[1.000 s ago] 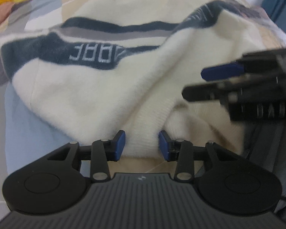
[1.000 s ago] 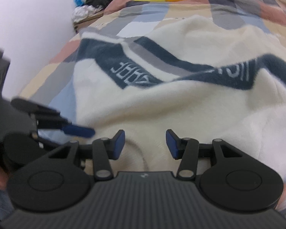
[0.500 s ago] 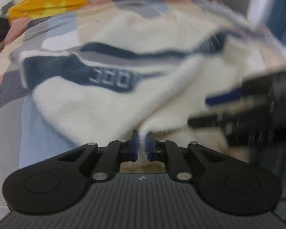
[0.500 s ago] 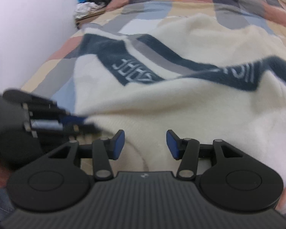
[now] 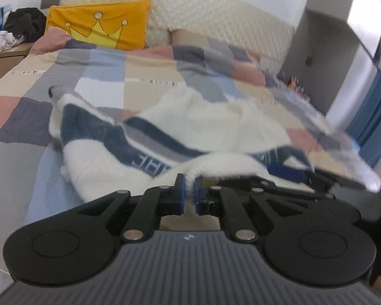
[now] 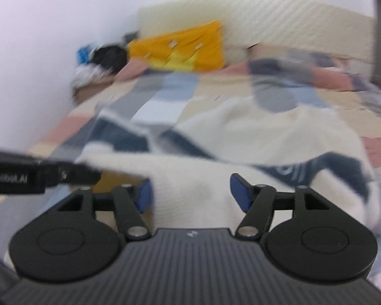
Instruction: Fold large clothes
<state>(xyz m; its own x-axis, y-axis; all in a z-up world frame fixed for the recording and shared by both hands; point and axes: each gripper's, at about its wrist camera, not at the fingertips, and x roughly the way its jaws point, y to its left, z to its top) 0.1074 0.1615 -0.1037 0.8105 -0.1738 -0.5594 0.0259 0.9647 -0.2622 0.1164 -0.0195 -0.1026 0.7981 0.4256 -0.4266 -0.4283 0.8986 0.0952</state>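
Lifted now, left gripper (image 5: 189, 192) pinches sweater (image 5: 216, 117) hem off bedspread (image 5: 101, 76).

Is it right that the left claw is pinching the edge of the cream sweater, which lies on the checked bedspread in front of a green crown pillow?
Not quite: the pillow is yellow, as the left wrist view shows. The left claw does pinch the sweater edge, on the checked bedspread.
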